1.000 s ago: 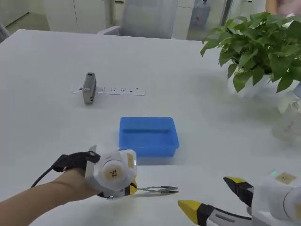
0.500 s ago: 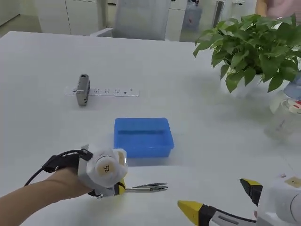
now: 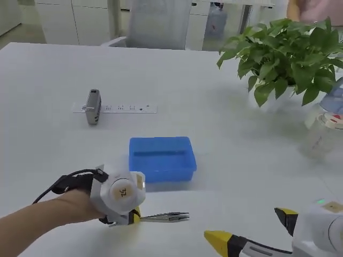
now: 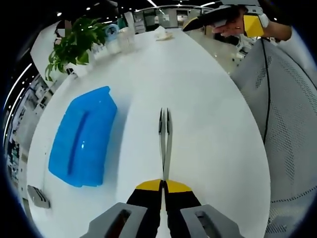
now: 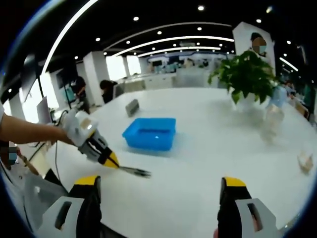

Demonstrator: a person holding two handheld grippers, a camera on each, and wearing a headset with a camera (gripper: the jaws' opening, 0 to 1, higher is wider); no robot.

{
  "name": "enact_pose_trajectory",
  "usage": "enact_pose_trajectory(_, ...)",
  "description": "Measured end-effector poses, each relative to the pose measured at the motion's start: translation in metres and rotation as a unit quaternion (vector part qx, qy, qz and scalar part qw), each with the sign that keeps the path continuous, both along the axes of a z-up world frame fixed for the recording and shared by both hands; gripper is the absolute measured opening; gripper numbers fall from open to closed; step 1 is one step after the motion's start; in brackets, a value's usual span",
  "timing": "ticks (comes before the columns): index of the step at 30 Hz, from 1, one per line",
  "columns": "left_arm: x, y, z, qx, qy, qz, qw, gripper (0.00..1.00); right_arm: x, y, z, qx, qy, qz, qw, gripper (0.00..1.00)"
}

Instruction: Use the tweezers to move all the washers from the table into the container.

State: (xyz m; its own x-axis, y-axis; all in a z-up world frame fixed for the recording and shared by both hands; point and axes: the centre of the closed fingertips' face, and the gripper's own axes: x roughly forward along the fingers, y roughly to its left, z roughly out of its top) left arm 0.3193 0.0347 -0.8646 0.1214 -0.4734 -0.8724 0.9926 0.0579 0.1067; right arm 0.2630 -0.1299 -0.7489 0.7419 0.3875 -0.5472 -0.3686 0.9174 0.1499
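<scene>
Left gripper [image 3: 135, 216] first: its yellow-tipped jaws are pressed together on the handle end of the tweezers [image 3: 164, 217], and the left gripper view shows the two thin arms [image 4: 164, 139] running straight out from the jaws, their tips nearly meeting with nothing between them. There's a small dark mark on the gripper's round white cap, too small to read. The person's left hand [image 3: 75, 206] wraps the body from behind, and a black cable [image 3: 59, 187] loops off it. The tweezers lie low over the white table [image 3: 241, 160], on the near side of the blue container [image 3: 163, 174], roughly parallel to its front wall and clearly apart from it. Nothing stands between the two. Now the right gripper [image 3: 251, 227], further to the near right of the container: its jaws are spread wide and hold nothing, and in its own view the tweezers [image 5: 133, 171] and container [image 5: 148, 144] sit between them. Beyond the container, on its far left, a white power strip [image 3: 126, 108] lies flat with a grey block [image 3: 93, 106] plugged in at one end; no writing legible there. To the container's far right, a leafy green plant [image 3: 289, 59] stands in a white pot, with a clear bottle [image 3: 324, 131] just beside it, label blurred. A grey chair [image 3: 153, 24] stands at the table's far edge.
</scene>
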Motion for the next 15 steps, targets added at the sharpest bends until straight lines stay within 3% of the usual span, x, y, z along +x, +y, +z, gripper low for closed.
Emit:
enact_pose_trajectory(6, 0.0, 0.0, 0.0, 0.003, 0.026, 0.047, 0.9986, 0.0, 0.0, -0.001, -0.001, -0.002, -0.004, 0.0, 1.0, 0.99)
enact_pose_trajectory(9, 0.002, 0.002, 0.0, 0.004, 0.028, 0.069, 0.9972, 0.03, -0.001, 0.0, -0.001, 0.0, -0.003, 0.002, 1.0, 0.99)
enact_pose_trajectory(11, 0.008, 0.005, 0.001, 0.0, 0.031, 0.107, 0.9938, 0.1, -0.001, 0.0, -0.001, -0.001, -0.004, 0.004, 1.0, 0.99)
enact_pose_trajectory(13, 0.007, 0.008, 0.002, -0.003, 0.045, 0.122, 0.9915, 0.18, -0.002, 0.0, -0.001, -0.002, -0.004, 0.004, 1.0, 0.99)
enact_pose_trajectory(15, 0.009, 0.012, 0.003, -0.004, 0.043, 0.141, 0.9891, 0.27, -0.003, 0.0, 0.0, -0.001, -0.007, 0.004, 1.0, 0.99)
